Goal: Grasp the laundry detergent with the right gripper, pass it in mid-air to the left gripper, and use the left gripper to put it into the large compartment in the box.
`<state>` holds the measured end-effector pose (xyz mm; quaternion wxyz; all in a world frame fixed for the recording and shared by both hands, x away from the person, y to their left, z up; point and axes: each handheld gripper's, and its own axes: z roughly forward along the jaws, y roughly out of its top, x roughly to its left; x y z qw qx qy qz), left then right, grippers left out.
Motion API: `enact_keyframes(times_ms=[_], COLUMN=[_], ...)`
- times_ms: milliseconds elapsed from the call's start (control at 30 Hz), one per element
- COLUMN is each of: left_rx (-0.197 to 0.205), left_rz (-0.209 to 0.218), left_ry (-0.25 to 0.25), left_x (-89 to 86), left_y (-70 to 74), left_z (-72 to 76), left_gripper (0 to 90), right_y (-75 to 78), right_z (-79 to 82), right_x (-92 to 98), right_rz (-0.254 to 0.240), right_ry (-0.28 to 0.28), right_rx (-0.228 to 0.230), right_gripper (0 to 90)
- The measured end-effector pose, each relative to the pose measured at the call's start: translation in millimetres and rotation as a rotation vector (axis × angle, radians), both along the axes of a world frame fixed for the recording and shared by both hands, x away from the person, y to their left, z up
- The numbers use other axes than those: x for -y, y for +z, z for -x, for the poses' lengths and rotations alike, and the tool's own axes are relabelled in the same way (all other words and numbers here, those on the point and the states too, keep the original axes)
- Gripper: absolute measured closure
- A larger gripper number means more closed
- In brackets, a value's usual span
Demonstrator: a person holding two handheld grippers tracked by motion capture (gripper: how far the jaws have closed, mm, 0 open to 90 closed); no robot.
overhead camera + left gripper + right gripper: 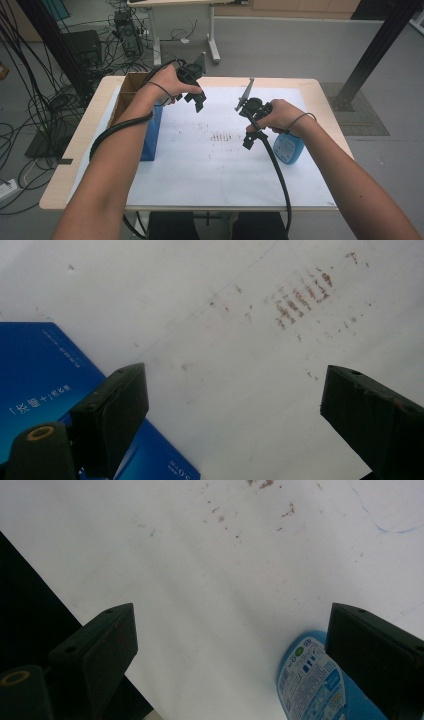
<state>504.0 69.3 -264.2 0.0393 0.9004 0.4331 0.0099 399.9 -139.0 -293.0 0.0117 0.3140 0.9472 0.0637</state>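
A: Two grippers are up over the table (60,186). Are they holding anything?

B: No. The left gripper (196,101) has its jaws wide apart with nothing in them. The right gripper (249,140) is the same, wide and empty.

A: What is near them?

B: A blue bottle (288,146) lies on its side on the white sheet (210,170), just beside the right gripper and partly under that hand. In the right gripper view the bottle (307,685) sits low down by one jaw. A blue box (152,134) stands at the left edge of the sheet, near the left gripper. In the left gripper view the box (40,375) is behind one jaw.

A: What should happen now?

B: I think the right gripper is going for the bottle. It should come down slowly with one jaw on each side of the bottle's body, then squeeze gently. The bottle is round, so it may roll away if pushed.

A: How many things are there?

B: One bottle, one blue box, one brown cardboard box (131,85) behind it, one sheet with a patch of little brown marks (222,136).
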Motion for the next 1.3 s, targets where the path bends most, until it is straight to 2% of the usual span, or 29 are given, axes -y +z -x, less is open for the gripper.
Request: enact_keyframes(times_ms=[100, 267, 433, 467, 600, 700, 800, 1033, 1167, 1300], left_rx=[0.005, 0.013, 0.013, 0.015, 0.012, 0.022, 0.023, 0.034, 0.04, 0.043], left_rz=[-0.002, 0.009, 0.002, 0.017, 0.028, 0.032, 0.064, 0.037, 0.033, 0.056], left_ry=[0.003, 0.03, 0.044, 0.066, 0.081, 0.09, 0.097, 0.119, 0.136, 0.152], left_x=[0.8, -1.1, -6.0, -8.9, -13.4, -18.0, -20.7, -21.7, -24.1, -24.8], left_y=[0.3, -1.1, -2.4, -3.0, -3.7, -1.3, 0.2, -1.3, -2.0, -3.2], left_z=[1.7, 8.1, 14.1, 17.4, 24.2, 31.8, 37.3, 49.1, 54.5, 60.9], left_gripper=[12.3, 12.4, 12.3, 12.3, 12.2, 12.2, 12.1, 11.8, 11.7, 11.7], right_y=[0.7, 0.3, 0.3, 0.6, 1.2, 2.8, 2.8, 0.7, -3.8, -8.4], right_z=[-0.1, 2.6, 7.3, 11.8, 17.2, 24.9, 33.3, 46.2, 52.0, 57.4], right_x=[1.4, 5.1, 9.6, 13.2, 18.6, 26.5, 32.0, 41.6, 47.2, 54.0], right_rz=[-0.001, -0.035, -0.05, -0.056, -0.053, -0.071, -0.086, -0.103, -0.096, -0.104], right_ry=[0.006, 0.002, 0.001, 0.0, -0.002, -0.004, 0.004, 0.008, 0.01, 0.012], right_rx=[0.003, 0.007, 0.015, 0.023, 0.038, 0.049, 0.056, 0.075, 0.082, 0.085], right_gripper=[6.5, 6.5, 6.5, 6.5, 6.5, 6.4, 6.4, 6.4, 6.4, 6.4])
